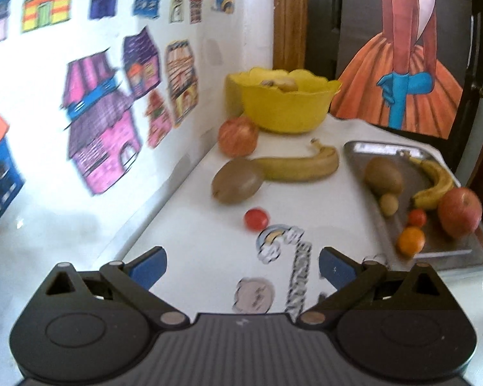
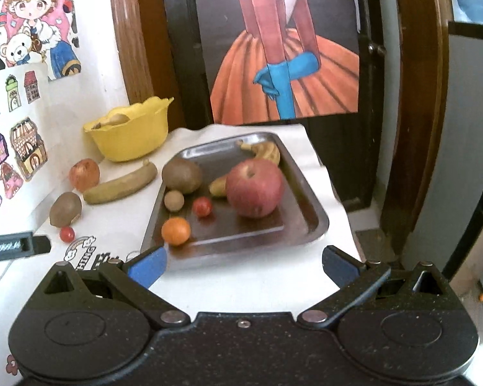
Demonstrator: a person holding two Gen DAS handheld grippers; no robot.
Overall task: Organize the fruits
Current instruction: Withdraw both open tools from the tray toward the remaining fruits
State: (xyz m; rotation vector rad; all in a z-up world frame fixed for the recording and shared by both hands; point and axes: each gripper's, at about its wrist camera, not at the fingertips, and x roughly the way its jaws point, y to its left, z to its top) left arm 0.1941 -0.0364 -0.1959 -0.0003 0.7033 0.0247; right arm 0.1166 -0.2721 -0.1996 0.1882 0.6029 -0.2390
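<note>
Fruits lie in two groups around the steel tray. Inside the tray sit a big red apple, a kiwi, a banana at its far end, a cherry tomato, a small orange and a small brownish round fruit, perhaps a longan. Left of the tray, on the white table, lie a second banana, kiwi, apple and cherry tomato. Beyond them stands a yellow bowl. The left gripper and right gripper both hang spread wide, holding nothing.
</note>
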